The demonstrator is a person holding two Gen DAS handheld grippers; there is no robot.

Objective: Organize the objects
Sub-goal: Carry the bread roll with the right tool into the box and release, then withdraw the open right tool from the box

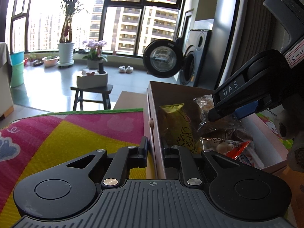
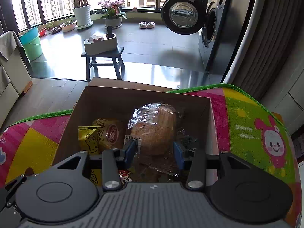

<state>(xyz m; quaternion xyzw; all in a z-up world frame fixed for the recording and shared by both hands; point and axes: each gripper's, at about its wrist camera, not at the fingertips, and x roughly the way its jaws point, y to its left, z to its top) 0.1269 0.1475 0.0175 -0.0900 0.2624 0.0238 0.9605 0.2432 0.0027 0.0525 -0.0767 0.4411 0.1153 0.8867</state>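
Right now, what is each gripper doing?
Left gripper: shut on the box wall.
Right gripper: open, fingers either side of the bread in the box, not clamped.

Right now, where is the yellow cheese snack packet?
The yellow cheese snack packet lies inside the cardboard box, at its left side in the right wrist view, beside the wrapped bread loaf.

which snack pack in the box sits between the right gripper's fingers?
The clear-wrapped brown bread loaf, flanked by the right gripper. The yellow cheese pack and orange round pack lie to its left.
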